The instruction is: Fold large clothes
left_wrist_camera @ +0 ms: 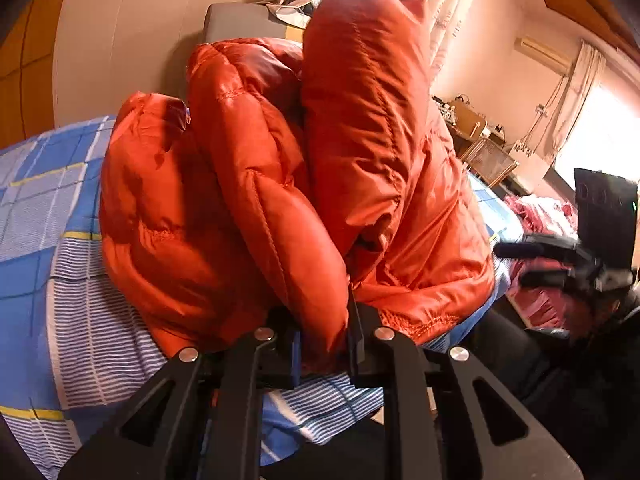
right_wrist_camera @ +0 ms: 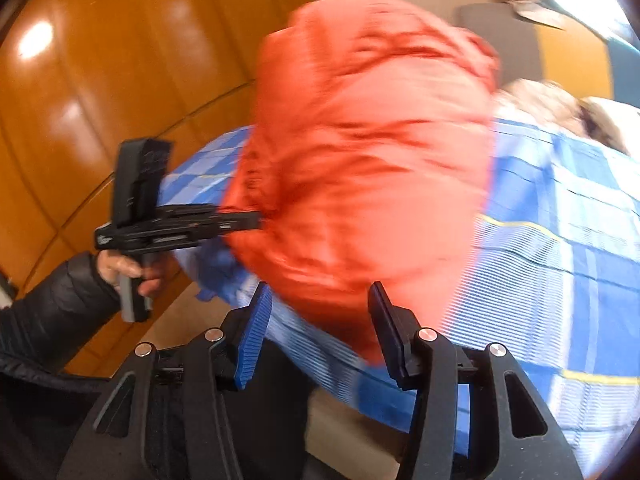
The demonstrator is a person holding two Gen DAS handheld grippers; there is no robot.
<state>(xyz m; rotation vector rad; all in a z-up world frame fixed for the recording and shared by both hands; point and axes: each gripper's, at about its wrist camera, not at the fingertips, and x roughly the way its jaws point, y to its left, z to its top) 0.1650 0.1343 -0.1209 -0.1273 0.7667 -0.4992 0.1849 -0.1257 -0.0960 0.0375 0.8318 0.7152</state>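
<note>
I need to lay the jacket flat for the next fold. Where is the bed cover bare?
Bare checked bed cover lies to the right of the orange jacket in the right wrist view, up to the pillows. The near bed edge is crowded: the left gripper pinches the jacket hem there, and the open right gripper hangs just before it.

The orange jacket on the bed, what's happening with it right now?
A person is folding the jacket on the bed with two handheld claws. The left claw is clamped on a puffy fold at the jacket's near edge. The right claw is open and grips nothing; the hem only shows between its fingers. The jacket is bunched, not yet flat.
</note>
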